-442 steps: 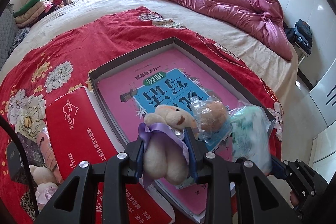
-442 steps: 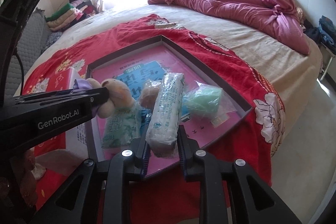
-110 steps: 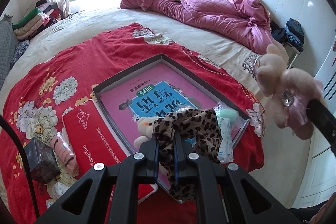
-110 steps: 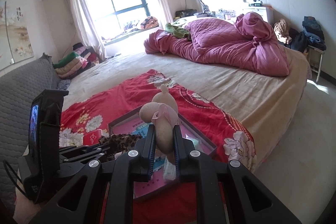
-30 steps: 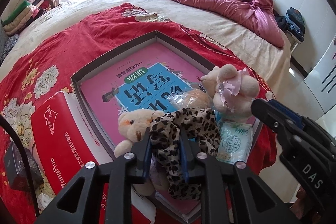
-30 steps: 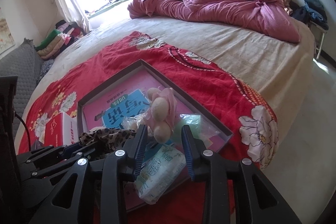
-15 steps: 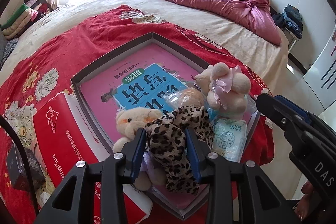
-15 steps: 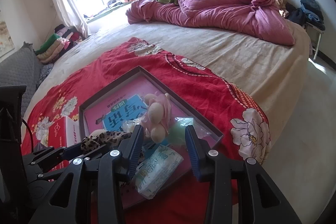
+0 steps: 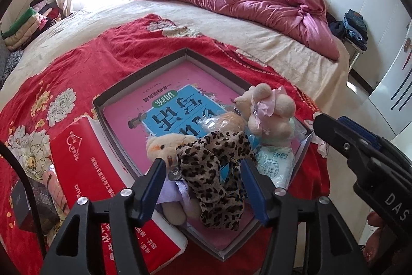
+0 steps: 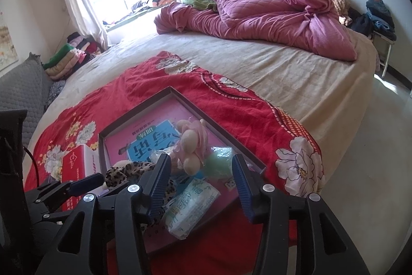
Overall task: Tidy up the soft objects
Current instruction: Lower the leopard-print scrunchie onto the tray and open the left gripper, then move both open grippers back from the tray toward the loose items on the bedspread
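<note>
Left gripper (image 9: 203, 166) over near corner of grey tray (image 9: 144, 74), jaws opening, blue pads clear of leopard-print cloth (image 9: 216, 172) that lies between them. Cloth draped in tray, partly over cream plush bear (image 9: 164, 146) with purple ribbon. Right gripper (image 10: 200, 172) above tray's near right side, jaws opening, nothing pressed between pads; pink-bow plush (image 10: 191, 143) sits in tray just beyond the fingertips, apart from them. Same plush in left view at tray's right edge (image 9: 267, 107). White tissue pack (image 10: 190, 202) at tray's near edge, partly hanging over rim. Green bagged item (image 10: 219, 161) beside pink-bow plush. Pink and blue book (image 9: 175, 105) flat on tray floor under all soft items. Red box (image 9: 85, 166) touching tray's left side, on red floral blanket (image 9: 77, 63). Crumpled magenta quilt (image 10: 257, 17) far back on bed (image 10: 296, 79), well apart.
</note>
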A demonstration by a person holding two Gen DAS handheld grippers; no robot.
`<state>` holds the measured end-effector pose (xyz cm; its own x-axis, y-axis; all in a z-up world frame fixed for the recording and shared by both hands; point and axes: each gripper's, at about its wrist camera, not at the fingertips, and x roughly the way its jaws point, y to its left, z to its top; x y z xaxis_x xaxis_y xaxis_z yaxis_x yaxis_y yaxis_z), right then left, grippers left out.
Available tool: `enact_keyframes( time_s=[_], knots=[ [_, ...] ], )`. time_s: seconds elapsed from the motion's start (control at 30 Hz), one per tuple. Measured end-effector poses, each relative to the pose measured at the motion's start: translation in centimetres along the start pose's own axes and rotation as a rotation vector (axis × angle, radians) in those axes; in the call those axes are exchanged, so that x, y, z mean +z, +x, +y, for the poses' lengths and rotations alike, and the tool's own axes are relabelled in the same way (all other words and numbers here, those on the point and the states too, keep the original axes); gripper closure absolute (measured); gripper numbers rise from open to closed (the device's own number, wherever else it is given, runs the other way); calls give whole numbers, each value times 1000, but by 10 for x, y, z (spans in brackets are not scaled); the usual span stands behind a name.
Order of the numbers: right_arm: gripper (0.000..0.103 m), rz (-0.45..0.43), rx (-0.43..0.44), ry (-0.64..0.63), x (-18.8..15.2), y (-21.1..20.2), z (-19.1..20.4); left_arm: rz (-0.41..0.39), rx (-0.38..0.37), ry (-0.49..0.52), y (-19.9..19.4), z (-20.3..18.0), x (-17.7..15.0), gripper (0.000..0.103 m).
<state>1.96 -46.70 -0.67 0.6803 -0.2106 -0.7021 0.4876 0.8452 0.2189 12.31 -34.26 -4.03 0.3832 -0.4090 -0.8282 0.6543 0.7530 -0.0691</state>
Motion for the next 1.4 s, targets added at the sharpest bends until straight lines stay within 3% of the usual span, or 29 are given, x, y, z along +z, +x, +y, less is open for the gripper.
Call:
enact_keyframes(
  time_s=[0.6,0.73,1.4],
  knots=[
    [34,-60,-55,-29,0,-30,5,-85,36,-3,-51,2,-3,32],
    [33,-86,-50,-34,0,-41,8,-100,54,-10,-64,6,-6,26],
    [28,-170,-6,-77,0,-98,41,-165,122,-54,-126,26,-26,22]
  ],
)
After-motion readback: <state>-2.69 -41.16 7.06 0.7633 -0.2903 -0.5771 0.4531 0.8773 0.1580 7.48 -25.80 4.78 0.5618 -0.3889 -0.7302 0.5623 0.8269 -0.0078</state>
